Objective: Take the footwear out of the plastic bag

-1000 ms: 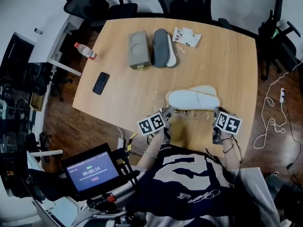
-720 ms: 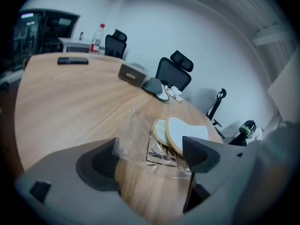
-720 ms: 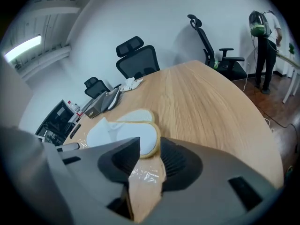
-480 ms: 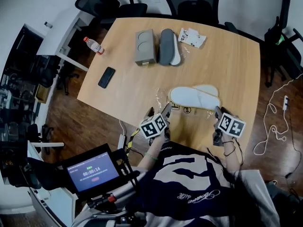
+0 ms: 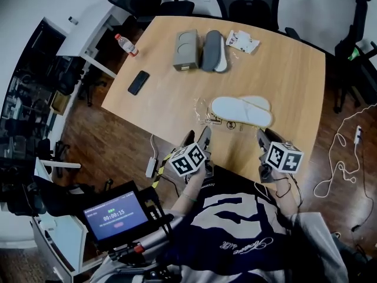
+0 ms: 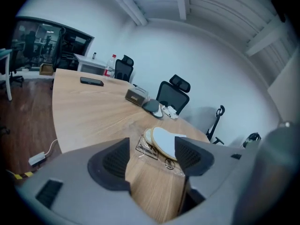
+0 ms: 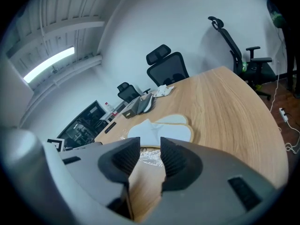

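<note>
Two grippers hang over the desk's (image 5: pixel 294 81) near edge, both empty. Left gripper (image 6: pixel 152 146): jaws wide apart and closing on nothing. Right gripper (image 7: pixel 150 153): jaws narrowly apart. Just beyond them lie the white slippers (image 5: pixel 241 111), with the clear plastic bag (image 5: pixel 207 114) crumpled at their left end. Along the far edge are a grey box (image 5: pixel 185 50), dark slippers (image 5: pixel 212 50) and a packet (image 5: pixel 242 41). Near the left edge is a phone (image 5: pixel 138 82).

00:00:15 on the dark screen (image 5: pixel 115 216), shirt script (image 5: pixel 241 242) illegible

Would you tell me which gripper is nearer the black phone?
Left. The left gripper, jaws closing on nothing, hovers at the near edge of the table, right of the phone; the right gripper is farther right.
</note>
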`<act>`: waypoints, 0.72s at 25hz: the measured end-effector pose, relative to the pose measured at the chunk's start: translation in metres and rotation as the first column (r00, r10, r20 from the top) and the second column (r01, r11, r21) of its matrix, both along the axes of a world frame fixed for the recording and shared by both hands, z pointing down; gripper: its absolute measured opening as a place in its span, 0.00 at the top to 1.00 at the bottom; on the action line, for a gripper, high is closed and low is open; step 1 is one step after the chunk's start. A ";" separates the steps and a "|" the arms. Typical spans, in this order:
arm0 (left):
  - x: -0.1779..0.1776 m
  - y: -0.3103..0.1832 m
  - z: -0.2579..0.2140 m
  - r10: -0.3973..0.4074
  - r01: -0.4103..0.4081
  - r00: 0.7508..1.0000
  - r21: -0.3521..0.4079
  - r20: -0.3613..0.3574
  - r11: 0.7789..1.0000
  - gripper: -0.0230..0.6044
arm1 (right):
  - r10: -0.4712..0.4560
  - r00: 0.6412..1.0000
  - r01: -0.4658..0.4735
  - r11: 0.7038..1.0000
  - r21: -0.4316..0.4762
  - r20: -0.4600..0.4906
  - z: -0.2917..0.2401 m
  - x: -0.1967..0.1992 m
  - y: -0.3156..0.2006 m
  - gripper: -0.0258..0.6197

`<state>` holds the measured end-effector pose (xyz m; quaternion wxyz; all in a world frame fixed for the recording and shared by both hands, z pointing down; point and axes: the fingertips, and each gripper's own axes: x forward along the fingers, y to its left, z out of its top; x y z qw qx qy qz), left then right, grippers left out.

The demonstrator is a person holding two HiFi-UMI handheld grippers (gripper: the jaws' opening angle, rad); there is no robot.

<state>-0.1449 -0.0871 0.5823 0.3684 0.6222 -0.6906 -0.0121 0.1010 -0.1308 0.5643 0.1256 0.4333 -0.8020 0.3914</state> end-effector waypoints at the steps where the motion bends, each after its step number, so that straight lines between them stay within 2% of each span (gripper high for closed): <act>1: 0.004 0.007 -0.005 -0.009 0.009 1.000 0.025 -0.008 1.000 0.50 | -0.025 1.000 0.025 1.000 0.006 0.005 -0.002 -0.002 0.008 0.76; 3: 0.013 0.021 -0.010 -0.009 0.009 1.000 0.053 -0.008 0.999 0.51 | -0.070 0.998 0.070 0.997 0.012 0.009 -0.002 -0.005 0.025 0.76; 8: 0.027 0.035 -0.016 0.023 -0.025 0.999 0.073 0.030 0.997 0.68 | -0.157 0.987 0.157 0.988 0.006 0.021 0.001 -0.022 0.041 0.76; 9: 0.028 0.037 -0.018 0.026 -0.028 0.999 0.080 0.037 0.996 0.74 | -0.170 0.985 0.170 0.985 0.004 0.026 0.001 -0.026 0.043 0.76; 11: 0.034 0.050 -0.024 0.026 -0.029 0.999 0.105 0.026 0.994 0.96 | -0.193 0.981 0.193 0.981 0.004 0.037 0.000 -0.029 0.055 0.76; 16: 0.049 0.082 -0.038 0.046 -0.040 0.998 0.135 -0.043 0.990 0.96 | -0.247 0.967 0.244 0.969 0.047 0.066 -0.015 -0.038 0.093 0.76; 18: 0.050 0.087 -0.039 0.072 -0.066 0.997 0.138 -0.037 0.988 0.96 | -0.264 0.963 0.259 0.963 0.071 0.061 -0.018 -0.047 0.100 0.83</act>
